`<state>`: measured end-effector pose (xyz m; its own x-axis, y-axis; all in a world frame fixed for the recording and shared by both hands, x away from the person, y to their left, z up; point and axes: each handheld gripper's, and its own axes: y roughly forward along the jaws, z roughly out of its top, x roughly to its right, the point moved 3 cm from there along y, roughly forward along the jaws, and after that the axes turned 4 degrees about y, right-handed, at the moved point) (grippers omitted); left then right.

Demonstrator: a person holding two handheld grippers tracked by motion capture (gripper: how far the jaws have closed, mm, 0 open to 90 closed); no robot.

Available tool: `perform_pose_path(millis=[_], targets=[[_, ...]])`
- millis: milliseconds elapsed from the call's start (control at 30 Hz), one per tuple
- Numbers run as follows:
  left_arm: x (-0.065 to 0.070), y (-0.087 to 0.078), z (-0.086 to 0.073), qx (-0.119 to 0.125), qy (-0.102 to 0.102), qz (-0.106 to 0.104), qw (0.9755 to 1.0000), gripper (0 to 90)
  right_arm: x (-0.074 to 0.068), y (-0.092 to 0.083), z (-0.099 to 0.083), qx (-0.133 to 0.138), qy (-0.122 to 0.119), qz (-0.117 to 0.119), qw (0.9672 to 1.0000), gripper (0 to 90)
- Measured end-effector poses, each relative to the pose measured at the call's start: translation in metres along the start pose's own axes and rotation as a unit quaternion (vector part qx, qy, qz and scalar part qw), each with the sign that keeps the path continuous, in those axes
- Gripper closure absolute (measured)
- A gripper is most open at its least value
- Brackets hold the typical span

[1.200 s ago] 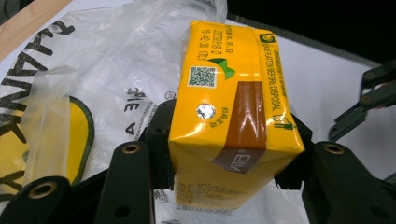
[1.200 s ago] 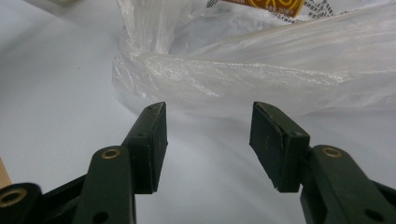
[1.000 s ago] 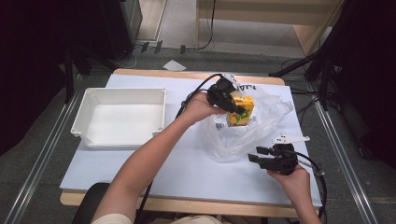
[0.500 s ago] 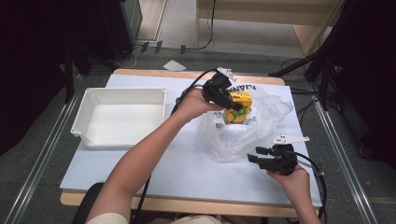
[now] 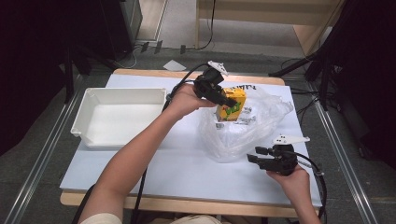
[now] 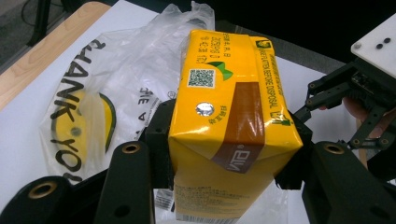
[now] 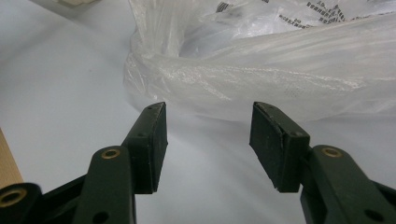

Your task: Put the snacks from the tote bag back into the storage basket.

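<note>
— Left gripper [image 5: 223,99] first: what has it got?

— Its jaws are clamped on the two sides of a yellow drink carton [image 5: 230,103], held upright above the plastic bag [image 5: 243,128]. In the left gripper view the carton [image 6: 229,126] sits squarely between the black pads, its foil straw hole facing the camera.

— Start from the left edge of the desk [image 5: 154,172], then.

— A white tray [image 5: 119,116] lies near the left edge, towards the far corner, with nothing showing inside it. Right of it comes the person's left forearm, then the carton, off the desk, over its far middle part. Below the carton the clear bag, printed with dark lettering, spreads across the desk's right half.

— And the right gripper [image 5: 256,156]?

— Near the front right corner, just beside the bag's near edge. In the right gripper view its jaws stand apart with nothing between them, and the bag [image 7: 261,70] lies just ahead of the pads [image 7: 156,135], not touching.
</note>
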<state>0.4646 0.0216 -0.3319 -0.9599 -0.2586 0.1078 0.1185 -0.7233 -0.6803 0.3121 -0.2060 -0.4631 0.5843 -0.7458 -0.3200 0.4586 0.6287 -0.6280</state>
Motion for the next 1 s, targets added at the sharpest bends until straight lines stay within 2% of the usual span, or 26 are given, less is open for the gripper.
perform_pose_path(millis=[67,200,367,633,733,1000], targets=[[0.0,-0.002,0.0,0.002,0.002,0.001,1.0,52.4,0.0,0.0,0.0,-0.002,0.0,0.001,1.0,47.3],[0.0,-0.017,-0.004,0.013,-0.003,0.004,0.9999,52.4,0.0,0.001,0.0,-0.003,-0.001,0.001,1.0,47.3],[0.001,-0.03,-0.007,0.015,-0.002,0.007,0.9999,52.4,-0.001,0.001,0.0,-0.003,-0.002,0.001,1.0,47.4],[0.0,-0.043,-0.019,0.018,-0.007,0.012,0.9997,52.3,-0.003,0.001,0.001,0.001,-0.002,0.01,0.9999,47.4],[-0.001,-0.047,-0.023,0.012,-0.006,0.017,0.9998,52.3,-0.003,0.002,0.001,0.001,-0.004,0.01,0.9999,47.4],[-0.004,-0.058,-0.034,0.016,-0.018,0.03,0.9992,52.3,-0.004,0.006,0.003,-0.004,-0.009,0.01,0.9999,47.4]])
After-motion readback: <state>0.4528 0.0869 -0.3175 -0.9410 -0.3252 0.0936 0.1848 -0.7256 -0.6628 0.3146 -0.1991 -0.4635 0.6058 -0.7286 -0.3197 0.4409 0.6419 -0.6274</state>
